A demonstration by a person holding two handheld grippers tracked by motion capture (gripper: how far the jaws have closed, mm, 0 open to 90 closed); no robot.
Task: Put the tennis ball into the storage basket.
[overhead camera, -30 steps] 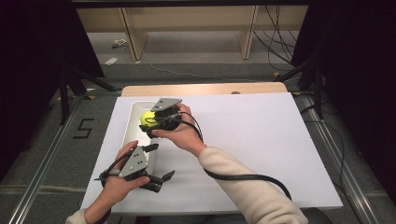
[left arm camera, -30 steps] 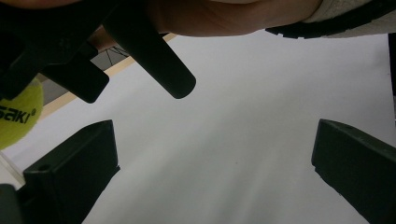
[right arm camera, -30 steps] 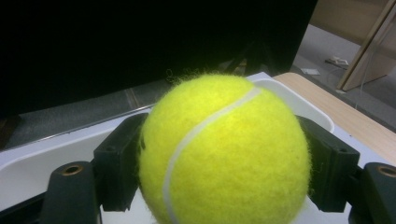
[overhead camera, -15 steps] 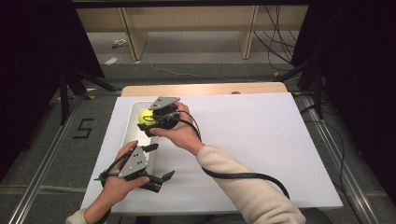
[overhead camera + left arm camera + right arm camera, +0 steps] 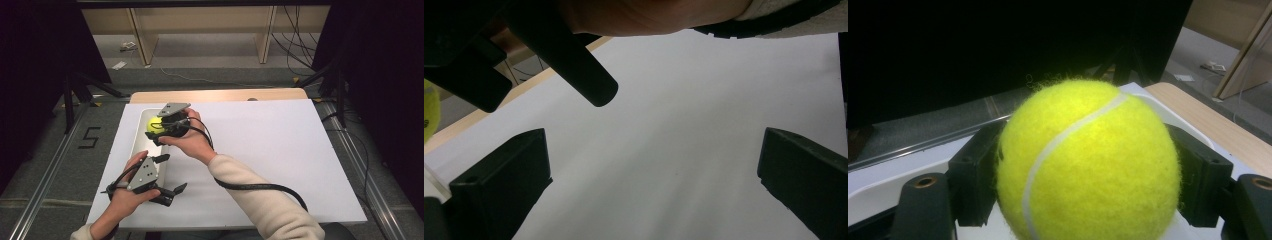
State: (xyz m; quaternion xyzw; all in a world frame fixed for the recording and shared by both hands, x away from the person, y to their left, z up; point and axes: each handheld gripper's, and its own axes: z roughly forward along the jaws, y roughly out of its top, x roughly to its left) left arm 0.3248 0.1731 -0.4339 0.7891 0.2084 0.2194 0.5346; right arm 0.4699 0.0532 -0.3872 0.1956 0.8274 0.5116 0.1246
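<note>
The right tool (image 5: 159, 127) sat left of centre in the high view, clamped on the fuzzy yellow-green tennis ball (image 5: 1087, 160); a black jaw pressed each side of it, over the long white plastic tray (image 5: 140, 137). The ball looked round and felted, with a curved white seam across its face. Lower left, the left tool (image 5: 170, 192) rested on the white counter (image 5: 280, 150), jaws spread wide, holding nothing.
</note>
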